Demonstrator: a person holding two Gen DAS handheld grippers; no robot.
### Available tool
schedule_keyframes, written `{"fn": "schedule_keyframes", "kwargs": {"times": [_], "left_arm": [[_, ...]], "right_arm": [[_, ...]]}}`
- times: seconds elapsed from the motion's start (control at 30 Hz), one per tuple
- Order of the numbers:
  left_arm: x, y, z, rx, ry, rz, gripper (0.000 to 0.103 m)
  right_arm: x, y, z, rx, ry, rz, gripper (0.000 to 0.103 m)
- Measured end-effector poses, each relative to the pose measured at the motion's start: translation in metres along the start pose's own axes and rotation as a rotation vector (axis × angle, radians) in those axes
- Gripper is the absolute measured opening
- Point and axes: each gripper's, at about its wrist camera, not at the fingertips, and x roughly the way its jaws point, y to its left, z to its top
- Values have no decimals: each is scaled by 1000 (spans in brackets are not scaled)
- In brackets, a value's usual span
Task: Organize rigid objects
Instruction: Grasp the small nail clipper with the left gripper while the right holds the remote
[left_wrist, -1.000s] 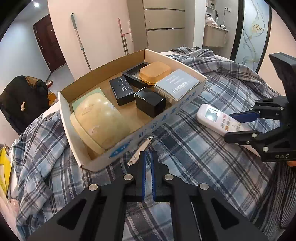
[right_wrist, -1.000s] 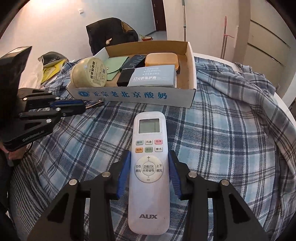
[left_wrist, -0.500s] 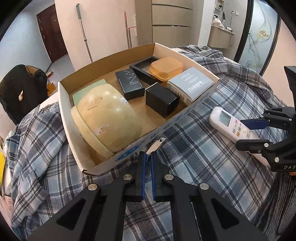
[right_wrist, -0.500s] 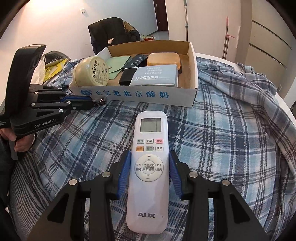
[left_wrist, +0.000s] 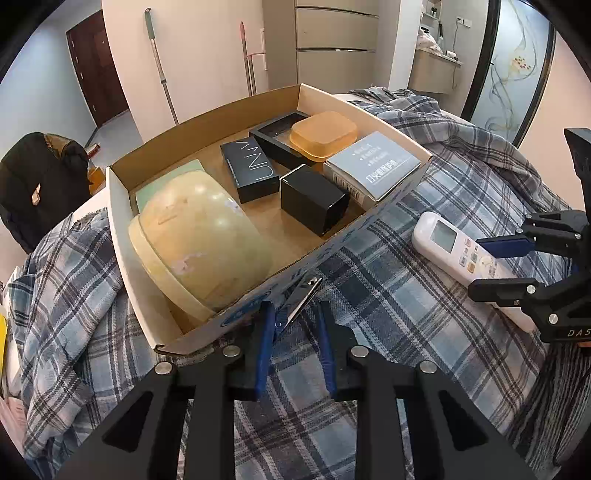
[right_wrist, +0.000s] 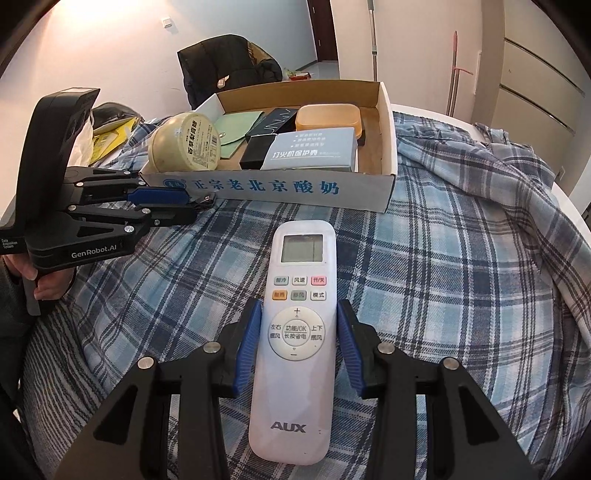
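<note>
Nail clipper between parted left pads at the box wall; remote clamped in the right gripper.

The metal nail clipper (left_wrist: 301, 299) lies tilted against the near wall of the cardboard box (left_wrist: 340, 236), its tip toward 1 o'clock; the left gripper (left_wrist: 295, 325) has just been opening, its blue pads now narrowly apart either side of the clipper's lower end, no longer pinching it. At 3 o'clock the right gripper (right_wrist: 295, 336) presses both pads on the white AUX remote (right_wrist: 297, 325), which points to 12 o'clock over the plaid cloth (right_wrist: 461, 277). Inside the box: a cream round tin (left_wrist: 199, 243) at 9 o'clock, black boxes, an orange case (left_wrist: 323, 134), a grey carton (left_wrist: 373, 164).
</note>
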Motion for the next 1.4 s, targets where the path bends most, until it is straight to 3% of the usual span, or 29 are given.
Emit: {"fn": "schedule_keyframes", "kwargs": {"times": [0.27,0.43,0.5,0.57,0.67,0.8,0.93,0.97,1.03,1.17,1.4], "left_arm": [[3,-14,0,51,11,-28,61],[3,-11,1,25,22,-68,62],[2,-7,1,-6,28,-110,61],[0,-5,0,-24,35,-144,51],[-6,-1,-9,-37,39,-186,46],[-14,-2,-12,-41,12,-129,43],[-14,5,0,-82,-18,-163,41],[-13,6,2,-86,-14,-169,31],[-9,6,3,-83,-5,-186,25],[-1,7,1,-86,-5,-145,25],[5,8,6,-96,-8,-149,24]], "right_arm": [[0,1,-1,2,2,12,41],[0,1,-1,3,2,12,42],[0,1,-1,2,3,13,42],[0,1,0,2,3,16,42],[0,1,-1,3,4,23,42],[0,1,-1,-1,4,21,42],[-1,0,-2,3,2,23,42],[-1,0,-2,3,2,22,42],[-1,0,-2,4,2,24,42],[-1,1,-2,3,1,24,42],[-2,2,-3,-5,-1,15,42]]}}
